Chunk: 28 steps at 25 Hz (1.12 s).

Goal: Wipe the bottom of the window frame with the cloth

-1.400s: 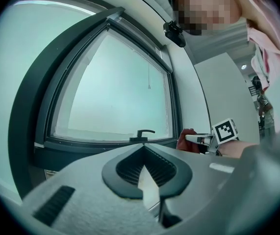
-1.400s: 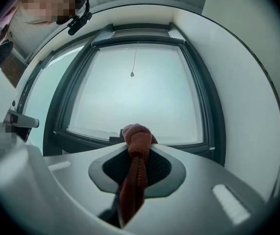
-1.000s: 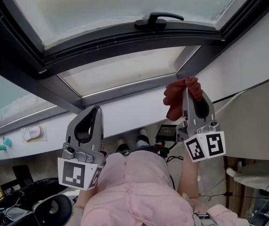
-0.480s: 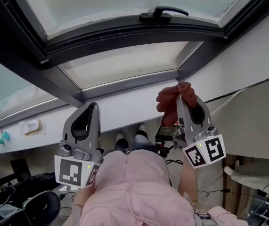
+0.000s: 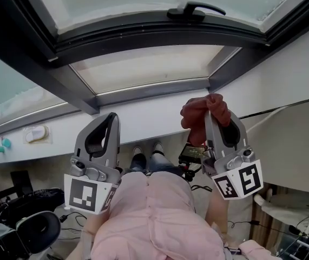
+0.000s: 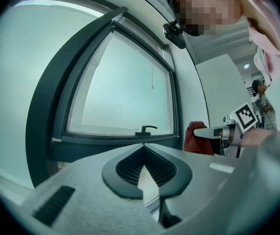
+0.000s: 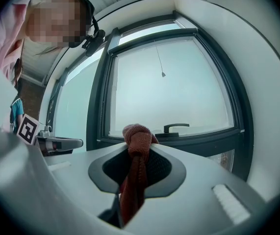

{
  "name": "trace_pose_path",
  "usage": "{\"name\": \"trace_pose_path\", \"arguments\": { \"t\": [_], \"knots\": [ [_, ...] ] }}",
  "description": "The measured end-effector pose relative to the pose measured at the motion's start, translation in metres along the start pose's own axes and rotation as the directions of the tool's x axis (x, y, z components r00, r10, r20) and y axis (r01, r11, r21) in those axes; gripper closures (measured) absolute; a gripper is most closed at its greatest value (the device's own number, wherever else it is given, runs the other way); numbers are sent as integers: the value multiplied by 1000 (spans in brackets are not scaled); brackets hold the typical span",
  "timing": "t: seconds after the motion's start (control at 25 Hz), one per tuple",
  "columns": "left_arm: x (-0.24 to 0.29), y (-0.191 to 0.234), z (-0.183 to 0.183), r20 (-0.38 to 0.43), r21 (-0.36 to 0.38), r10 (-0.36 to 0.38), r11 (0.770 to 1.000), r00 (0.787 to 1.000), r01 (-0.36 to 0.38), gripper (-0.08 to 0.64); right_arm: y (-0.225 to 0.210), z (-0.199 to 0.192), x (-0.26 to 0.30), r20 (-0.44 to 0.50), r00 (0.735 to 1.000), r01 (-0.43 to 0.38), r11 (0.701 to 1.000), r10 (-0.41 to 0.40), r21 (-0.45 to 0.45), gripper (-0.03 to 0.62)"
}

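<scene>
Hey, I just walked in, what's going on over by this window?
A person in a pink top is standing at a dark grey window frame with a two-jaw gripper in each hand. The right gripper is clamped on a bunched reddish-brown cloth, raised toward the bottom of the frame near the white ledge. Whether the cloth touches anything is unclear. The left gripper is shut and empty, held up alongside.

The window frame [image 5: 143, 35] and handle [image 5: 189, 11] are being caught by all three cameras: steeply from the head, level and near along both jaw pairs.
</scene>
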<state>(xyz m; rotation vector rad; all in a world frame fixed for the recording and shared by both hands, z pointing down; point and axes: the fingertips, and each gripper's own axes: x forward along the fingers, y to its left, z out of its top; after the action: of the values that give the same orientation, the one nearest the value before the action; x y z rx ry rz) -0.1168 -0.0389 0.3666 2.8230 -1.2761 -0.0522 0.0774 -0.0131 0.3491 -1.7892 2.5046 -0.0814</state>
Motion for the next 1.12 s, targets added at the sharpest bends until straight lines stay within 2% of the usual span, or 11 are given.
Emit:
{"name": "trace_pose_path", "arguments": {
  "t": [0.52,1.12],
  "knots": [
    [-7,-6,-1,-4,-2,29,1000,1000,-29,561,8,-6,2,-22,999,-36,999,35,-30,526],
    [-9,-6,0,-1,-1,30,1000,1000,-30,561,8,-9,2,-47,999,-28,998,25,-49,526]
  ]
}}
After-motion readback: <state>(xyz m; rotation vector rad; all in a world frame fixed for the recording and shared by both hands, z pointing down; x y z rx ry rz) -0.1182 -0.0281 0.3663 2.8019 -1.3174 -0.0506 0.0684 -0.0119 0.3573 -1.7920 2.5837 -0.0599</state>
